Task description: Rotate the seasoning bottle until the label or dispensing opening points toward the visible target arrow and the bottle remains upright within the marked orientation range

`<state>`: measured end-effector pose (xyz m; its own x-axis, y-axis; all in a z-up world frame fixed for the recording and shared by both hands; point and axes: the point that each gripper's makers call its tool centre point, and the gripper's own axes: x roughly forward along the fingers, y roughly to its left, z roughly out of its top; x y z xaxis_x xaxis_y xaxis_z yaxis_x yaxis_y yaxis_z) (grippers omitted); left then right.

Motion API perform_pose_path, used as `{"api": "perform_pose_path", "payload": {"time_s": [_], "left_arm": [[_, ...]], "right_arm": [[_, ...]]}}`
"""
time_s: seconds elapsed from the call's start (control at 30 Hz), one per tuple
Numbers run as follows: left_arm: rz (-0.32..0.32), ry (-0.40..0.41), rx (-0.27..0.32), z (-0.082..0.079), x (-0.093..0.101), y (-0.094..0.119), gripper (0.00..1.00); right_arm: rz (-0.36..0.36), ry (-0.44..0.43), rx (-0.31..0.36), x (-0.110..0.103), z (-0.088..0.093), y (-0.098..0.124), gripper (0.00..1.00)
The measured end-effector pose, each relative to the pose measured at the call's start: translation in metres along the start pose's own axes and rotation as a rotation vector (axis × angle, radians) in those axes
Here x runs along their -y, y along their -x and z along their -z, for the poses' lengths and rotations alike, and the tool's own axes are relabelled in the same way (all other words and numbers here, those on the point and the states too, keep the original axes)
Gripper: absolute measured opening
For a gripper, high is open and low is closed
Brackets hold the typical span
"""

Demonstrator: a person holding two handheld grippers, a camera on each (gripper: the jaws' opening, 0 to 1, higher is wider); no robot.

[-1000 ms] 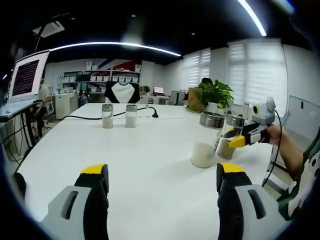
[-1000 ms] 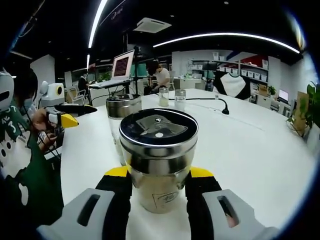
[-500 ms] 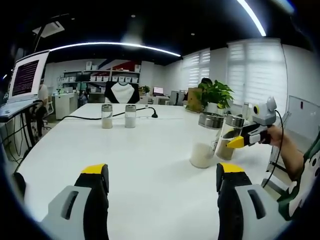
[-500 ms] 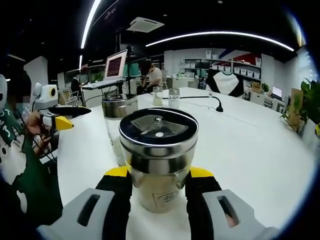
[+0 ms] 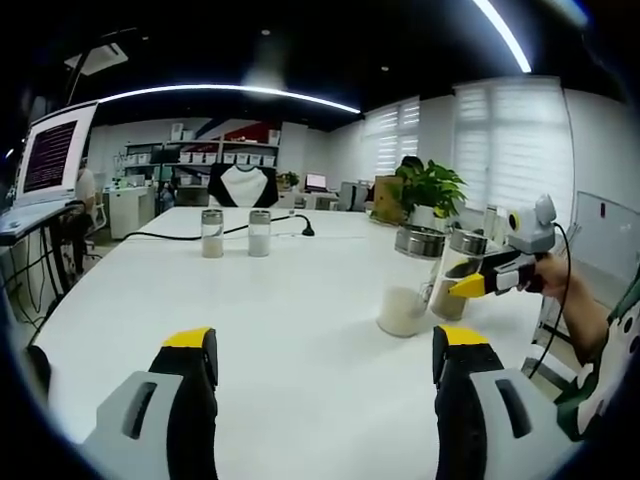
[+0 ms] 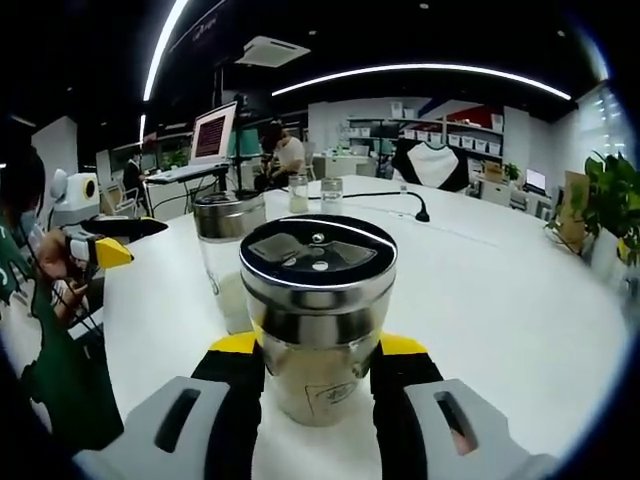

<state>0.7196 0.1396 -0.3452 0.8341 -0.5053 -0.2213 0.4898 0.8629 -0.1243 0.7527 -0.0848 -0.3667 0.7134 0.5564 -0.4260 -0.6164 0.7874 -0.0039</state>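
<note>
A glass seasoning bottle (image 6: 318, 330) with a steel lid and a small label low on its front stands upright on the white table (image 6: 500, 300). My right gripper (image 6: 318, 352) is shut on it, yellow pads against both sides. In the left gripper view the same bottle (image 5: 452, 285) stands at the right with the right gripper (image 5: 487, 280) on it, held by a hand. My left gripper (image 5: 325, 345) is open over bare table, with nothing between its fingers.
A second steel-lidded bottle (image 6: 228, 262) with white contents stands just left of the held one, touching or nearly so (image 5: 405, 288). Two small shakers (image 5: 235, 232) and a black cable (image 5: 170, 236) lie far back. A potted plant (image 5: 432, 190), a laptop (image 5: 50, 155) and a seated person (image 6: 287, 158) ring the table.
The right gripper view has swung, so the room slid left and the plant came further in; the bottle stays fixed between its jaws. In the left gripper view both bottles have shifted slightly left.
</note>
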Motion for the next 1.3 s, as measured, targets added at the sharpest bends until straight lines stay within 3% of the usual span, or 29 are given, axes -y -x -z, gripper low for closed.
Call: {"api": "perform_pose_path", "payload": {"time_s": [0.7, 1.3], "left_arm": [[0.007, 0.007, -0.003, 0.001, 0.0006, 0.0001, 0.93], [0.0, 0.015, -0.006, 0.0019, -0.0013, -0.0003, 0.92]], "right_arm": [[0.237, -0.077, 0.01, 0.0031, 0.0016, -0.001, 0.4], [0.316, -0.099, 0.002, 0.0035, 0.0034, -0.0003, 0.4]]}}
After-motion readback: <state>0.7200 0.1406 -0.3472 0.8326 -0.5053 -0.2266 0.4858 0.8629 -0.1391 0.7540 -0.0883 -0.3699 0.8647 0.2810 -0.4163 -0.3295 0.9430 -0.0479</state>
